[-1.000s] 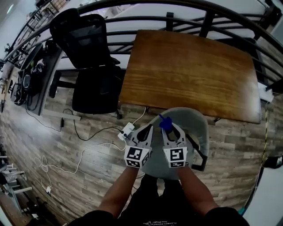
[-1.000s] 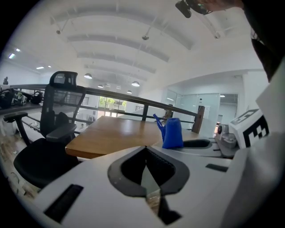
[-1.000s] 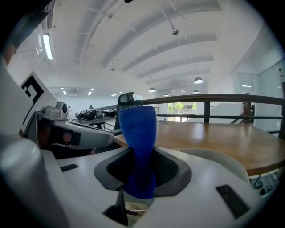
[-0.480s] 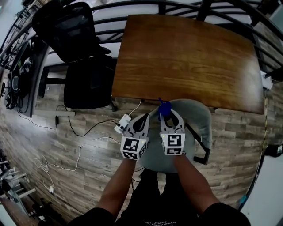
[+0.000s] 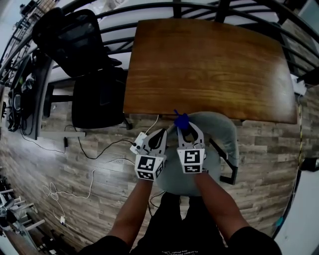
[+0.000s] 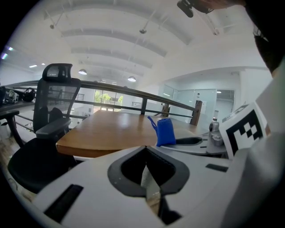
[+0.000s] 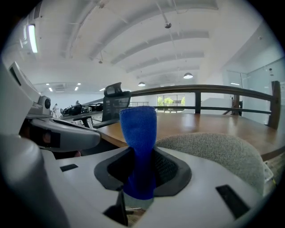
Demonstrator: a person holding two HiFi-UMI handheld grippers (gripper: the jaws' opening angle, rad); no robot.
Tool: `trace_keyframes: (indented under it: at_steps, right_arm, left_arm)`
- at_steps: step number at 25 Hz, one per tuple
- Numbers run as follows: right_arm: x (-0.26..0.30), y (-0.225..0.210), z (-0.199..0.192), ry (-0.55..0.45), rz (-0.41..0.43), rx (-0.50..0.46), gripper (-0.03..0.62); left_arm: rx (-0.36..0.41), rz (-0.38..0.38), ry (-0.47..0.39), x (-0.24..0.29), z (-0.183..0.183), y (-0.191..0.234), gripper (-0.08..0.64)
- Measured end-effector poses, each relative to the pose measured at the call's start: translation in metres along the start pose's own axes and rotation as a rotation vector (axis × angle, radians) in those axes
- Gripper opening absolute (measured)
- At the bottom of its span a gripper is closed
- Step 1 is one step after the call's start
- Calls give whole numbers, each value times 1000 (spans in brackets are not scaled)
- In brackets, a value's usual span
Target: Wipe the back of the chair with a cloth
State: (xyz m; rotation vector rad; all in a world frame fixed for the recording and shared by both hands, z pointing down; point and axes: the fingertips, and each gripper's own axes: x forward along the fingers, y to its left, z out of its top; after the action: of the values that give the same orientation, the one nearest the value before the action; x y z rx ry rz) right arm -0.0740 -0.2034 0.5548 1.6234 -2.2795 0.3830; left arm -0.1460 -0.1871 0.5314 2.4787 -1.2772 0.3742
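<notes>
right tool (image 7: 140, 180): clamped on the blue cloth (image 7: 139, 133); the cloth's lower part is pinched between the jaws and the rest stands upright out of them
right tool, head view (image 5: 185, 128): in the person's right hand, pointing away from the body, above the grey chair (image 5: 223, 133)
cloth, head view (image 5: 181, 120): sticks out past the tool tips at the left end of the chair's curved back, close to the near edge of the counter (image 5: 209, 64)
cloth vs chair back: in the right gripper view the grey fabric back (image 7: 218, 153) is just beside the cloth on its right; can't tell if they touch
left tool (image 6: 148, 180): jaws closed together, nothing between them
left tool, head view (image 5: 158, 135): in the left hand, just beside the right tool, roughly parallel to it, at the chair's left edge
cloth, left gripper view (image 6: 166, 131): seen to the right, upright, with the brown counter (image 6: 111, 127) behind it
grey chair: pushed up to the counter's near side, directly in front of the person
counter: brown wood top
black office chair (image 5: 94, 94): left of the counter, well apart from both tools
railing (image 5: 149, 7): dark bars curving beyond the counter's far side
floor (image 5: 65, 174): wood planks, with a white power strip (image 5: 140, 143) and a loose cable (image 5: 102, 149) left of the left tool
</notes>
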Motion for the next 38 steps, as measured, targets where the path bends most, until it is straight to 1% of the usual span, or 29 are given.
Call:
trace_keyframes:
  at_steps: [3, 6, 13, 16, 21, 25, 30, 38]
  right_arm:
    - [0, -5, -1, 8, -8, -6, 118]
    - [-3, -12, -1, 0, -31, -1, 118]
    - [-8, -33, -1, -18, -84, 24, 118]
    - [-12, -41, -1, -18, -97, 24, 118]
    - [-20, -63, -4, -25, -135, 17, 118]
    - [-28, -80, -8, -26, -164, 33, 118]
    - [-39, -105, -11, -32, -201, 71, 118]
    - [-53, -131, -23, -49, -250, 105, 118]
  left_arm:
    - [11, 1, -6, -1, 1, -5, 6]
    - [5, -8, -20, -1, 5, -14, 6]
    - [23, -22, -12, 5, 8, -22, 6]
    - [10, -26, -13, 7, 9, -28, 6]
    - [-22, -19, -50, 12, 24, -36, 6]
    - [-14, -39, -46, 18, 25, -48, 6]
    - [-55, -63, -65, 28, 34, -59, 6]
    - [-36, -105, -56, 45, 36, -81, 6]
